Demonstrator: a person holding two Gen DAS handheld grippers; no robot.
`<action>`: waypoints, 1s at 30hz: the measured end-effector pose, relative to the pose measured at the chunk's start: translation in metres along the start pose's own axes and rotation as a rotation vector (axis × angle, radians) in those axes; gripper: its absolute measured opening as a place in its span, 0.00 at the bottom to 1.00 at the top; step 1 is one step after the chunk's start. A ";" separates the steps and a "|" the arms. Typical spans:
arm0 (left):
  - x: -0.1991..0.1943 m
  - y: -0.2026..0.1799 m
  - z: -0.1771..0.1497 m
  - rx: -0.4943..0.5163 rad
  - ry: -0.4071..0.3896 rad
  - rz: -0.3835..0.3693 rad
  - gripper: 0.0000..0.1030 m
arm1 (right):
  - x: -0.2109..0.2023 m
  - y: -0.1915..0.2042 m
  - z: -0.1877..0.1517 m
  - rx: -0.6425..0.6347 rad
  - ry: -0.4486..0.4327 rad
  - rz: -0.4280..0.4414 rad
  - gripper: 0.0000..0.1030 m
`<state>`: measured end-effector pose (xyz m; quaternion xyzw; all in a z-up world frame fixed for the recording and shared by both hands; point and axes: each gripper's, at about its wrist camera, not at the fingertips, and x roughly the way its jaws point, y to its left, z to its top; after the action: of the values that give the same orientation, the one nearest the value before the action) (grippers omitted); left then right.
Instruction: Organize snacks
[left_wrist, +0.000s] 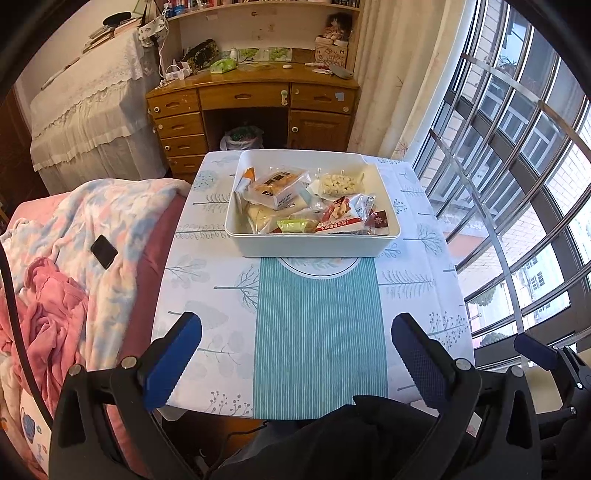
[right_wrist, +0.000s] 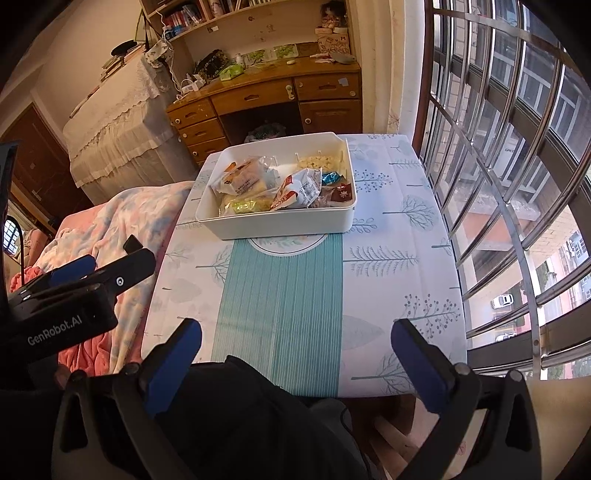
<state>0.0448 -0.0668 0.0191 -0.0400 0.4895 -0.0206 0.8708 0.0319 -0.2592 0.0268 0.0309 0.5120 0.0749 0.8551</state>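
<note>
White rectangular plastic bin (left_wrist: 314, 242), holding the wrapped snack packets (left_wrist: 275, 190), is sitting at the far end of the tree-print tablecloth (left_wrist: 413, 280). Left gripper (left_wrist: 295, 360) and right gripper (right_wrist: 295, 363) are hovering near the table's front edge, both spread wide, gripping nothing.

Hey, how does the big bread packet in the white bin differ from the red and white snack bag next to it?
The bread packet is clear plastic showing pale bread; the red and white snack bag is printed and opaque. The bread packet lies on the bin's left side atop other packets, while the snack bag sits right of centre, nearer the front wall. Both are sealed and lie inside the white bin.
</note>
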 end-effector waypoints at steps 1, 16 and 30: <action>0.001 -0.001 0.000 0.002 0.002 -0.001 0.99 | 0.000 0.000 0.000 0.001 0.003 -0.002 1.00; 0.003 -0.002 0.000 0.010 0.013 -0.002 0.99 | 0.006 -0.001 0.000 0.010 0.030 -0.007 1.00; 0.003 -0.002 0.000 0.010 0.013 -0.002 0.99 | 0.007 -0.001 -0.001 0.011 0.034 -0.005 1.00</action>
<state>0.0467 -0.0693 0.0164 -0.0361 0.4952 -0.0243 0.8677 0.0341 -0.2593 0.0203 0.0332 0.5269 0.0703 0.8464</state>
